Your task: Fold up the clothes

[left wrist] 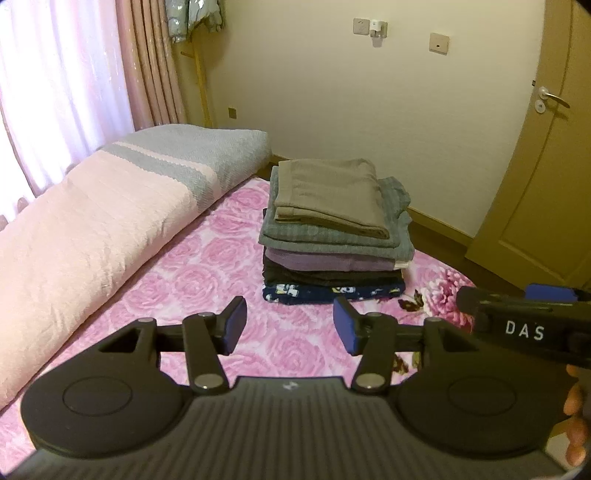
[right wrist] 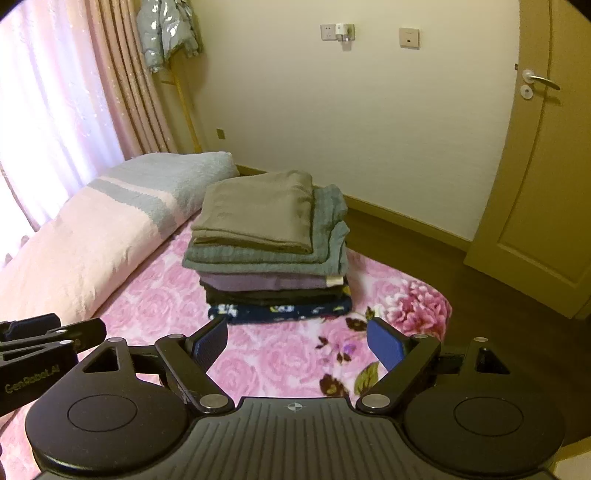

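A stack of folded clothes (left wrist: 332,236) sits on the pink floral bed sheet (left wrist: 192,280), with a khaki piece (left wrist: 328,195) on top, then grey-green, purple, black and a navy floral piece at the bottom. It also shows in the right wrist view (right wrist: 273,251). My left gripper (left wrist: 290,326) is open and empty, hovering in front of the stack. My right gripper (right wrist: 297,345) is open and empty, also short of the stack. The right gripper shows at the right edge of the left wrist view (left wrist: 524,317), and the left gripper at the left edge of the right wrist view (right wrist: 44,343).
A rolled pink and grey quilt (left wrist: 110,221) lies along the bed's left side by the curtains (left wrist: 74,74). The bed's far right corner (right wrist: 424,306) drops to a wooden floor. A door (left wrist: 546,166) stands at right, a coat rack (right wrist: 166,33) at the back.
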The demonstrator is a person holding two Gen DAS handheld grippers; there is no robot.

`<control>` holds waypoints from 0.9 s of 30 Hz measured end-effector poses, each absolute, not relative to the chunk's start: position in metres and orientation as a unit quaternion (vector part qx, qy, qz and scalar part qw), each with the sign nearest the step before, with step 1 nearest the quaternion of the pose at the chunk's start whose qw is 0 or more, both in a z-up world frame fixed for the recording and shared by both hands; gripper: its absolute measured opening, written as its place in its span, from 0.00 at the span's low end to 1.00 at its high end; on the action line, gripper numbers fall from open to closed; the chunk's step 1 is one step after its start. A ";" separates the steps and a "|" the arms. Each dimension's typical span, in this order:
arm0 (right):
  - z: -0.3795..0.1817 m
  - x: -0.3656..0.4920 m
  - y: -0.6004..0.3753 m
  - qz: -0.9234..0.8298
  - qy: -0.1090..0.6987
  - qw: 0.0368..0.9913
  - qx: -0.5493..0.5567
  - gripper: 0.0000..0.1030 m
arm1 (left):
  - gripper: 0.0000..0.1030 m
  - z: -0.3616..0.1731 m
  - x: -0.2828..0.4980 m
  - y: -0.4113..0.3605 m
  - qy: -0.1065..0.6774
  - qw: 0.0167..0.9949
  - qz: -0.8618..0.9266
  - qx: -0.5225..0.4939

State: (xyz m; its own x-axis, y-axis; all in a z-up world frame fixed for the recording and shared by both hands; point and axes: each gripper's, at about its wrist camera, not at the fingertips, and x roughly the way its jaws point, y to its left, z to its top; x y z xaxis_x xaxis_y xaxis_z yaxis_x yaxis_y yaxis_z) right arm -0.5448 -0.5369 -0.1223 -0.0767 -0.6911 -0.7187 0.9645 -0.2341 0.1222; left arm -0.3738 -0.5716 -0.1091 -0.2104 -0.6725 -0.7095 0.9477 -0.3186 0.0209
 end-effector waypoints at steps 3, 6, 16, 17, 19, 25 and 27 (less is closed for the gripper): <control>-0.120 -0.541 -0.523 -0.707 0.199 0.586 0.343 0.83 | 0.60 -0.106 -0.370 -0.557 0.209 0.542 -0.753 0.309; -0.117 -0.538 -0.510 -0.708 0.197 0.587 0.340 0.83 | 0.63 -0.103 -0.367 -0.543 0.197 0.544 -0.759 0.299; -0.116 -0.538 -0.492 -0.702 0.197 0.597 0.335 0.83 | 0.63 -0.100 -0.369 -0.525 0.212 0.539 -0.757 0.304; -0.117 -0.538 -0.493 -0.701 0.197 0.598 0.336 0.83 | 0.63 -0.101 -0.370 -0.526 0.215 0.540 -0.754 0.306; -0.119 -0.540 -0.496 -0.698 0.202 0.598 0.338 0.83 | 0.63 -0.104 -0.371 -0.529 0.222 0.543 -0.748 0.311; -0.132 -0.548 -0.503 -0.686 0.227 0.600 0.343 0.83 | 0.63 -0.118 -0.383 -0.540 0.239 0.542 -0.735 0.329; -0.137 -0.553 -0.507 -0.684 0.233 0.598 0.346 0.83 | 0.63 -0.123 -0.389 -0.545 0.244 0.538 -0.734 0.334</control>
